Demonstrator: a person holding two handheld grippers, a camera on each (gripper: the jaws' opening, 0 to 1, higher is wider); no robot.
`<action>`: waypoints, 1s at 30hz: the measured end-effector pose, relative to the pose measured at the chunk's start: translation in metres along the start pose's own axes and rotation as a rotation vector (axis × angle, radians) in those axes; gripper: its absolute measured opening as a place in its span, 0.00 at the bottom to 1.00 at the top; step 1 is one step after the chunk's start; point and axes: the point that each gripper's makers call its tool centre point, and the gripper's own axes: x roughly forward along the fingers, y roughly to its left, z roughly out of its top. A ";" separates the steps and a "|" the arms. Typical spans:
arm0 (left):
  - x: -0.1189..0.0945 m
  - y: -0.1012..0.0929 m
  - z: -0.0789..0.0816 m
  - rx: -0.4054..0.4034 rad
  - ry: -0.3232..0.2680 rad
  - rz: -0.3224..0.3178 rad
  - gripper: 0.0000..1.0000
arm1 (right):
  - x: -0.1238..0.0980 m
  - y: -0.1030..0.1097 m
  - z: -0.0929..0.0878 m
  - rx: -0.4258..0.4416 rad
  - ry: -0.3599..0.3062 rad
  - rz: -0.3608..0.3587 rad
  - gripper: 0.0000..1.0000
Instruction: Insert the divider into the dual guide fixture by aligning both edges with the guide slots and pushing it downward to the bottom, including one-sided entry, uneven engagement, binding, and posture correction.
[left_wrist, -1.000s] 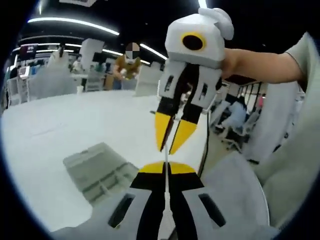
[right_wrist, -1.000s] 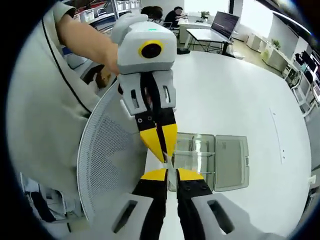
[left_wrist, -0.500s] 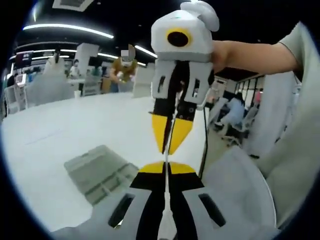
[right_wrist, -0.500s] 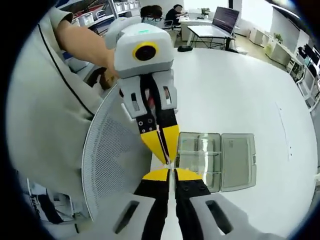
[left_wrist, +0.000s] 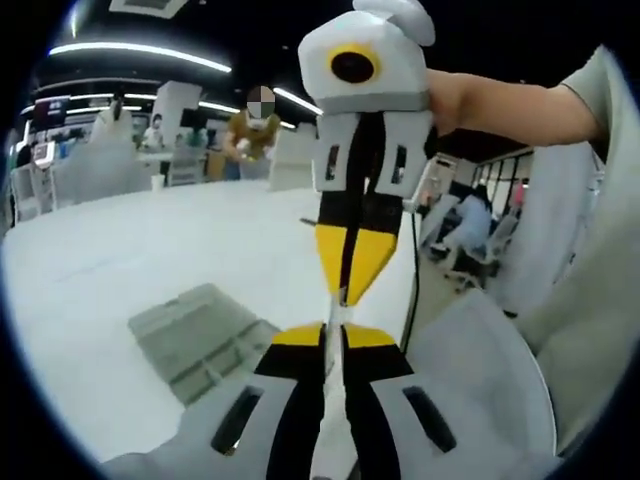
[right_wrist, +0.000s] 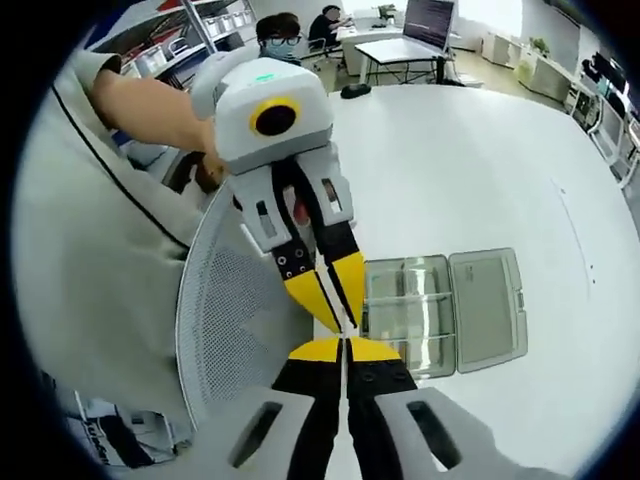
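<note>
Since the divider needs both edges lined up, I've got it pinched at each end well above the table (right_wrist: 520, 130), with the fixture (right_wrist: 440, 312) down beyond the tips. Right gripper (right_wrist: 345, 348) and left gripper (left_wrist: 333, 333) are each clamped on the thin clear divider (left_wrist: 334, 312). Compared with a second ago, the right gripper's jaws look more squarely face-on from the left.

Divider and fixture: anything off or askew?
Nothing damaged. Both grippers pinch the thin divider edge-on, above the table edge and off to one side of the open clear fixture, not over its slots.
</note>
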 end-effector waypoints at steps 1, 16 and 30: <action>0.000 0.000 -0.001 -0.002 0.002 -0.001 0.03 | 0.000 0.000 0.000 0.009 -0.001 -0.001 0.00; 0.002 0.001 -0.005 -0.033 0.024 -0.003 0.04 | 0.002 -0.001 0.003 0.035 0.003 -0.003 0.00; -0.005 0.011 -0.012 -0.021 0.064 0.056 0.16 | 0.002 -0.013 0.002 0.002 0.055 -0.045 0.00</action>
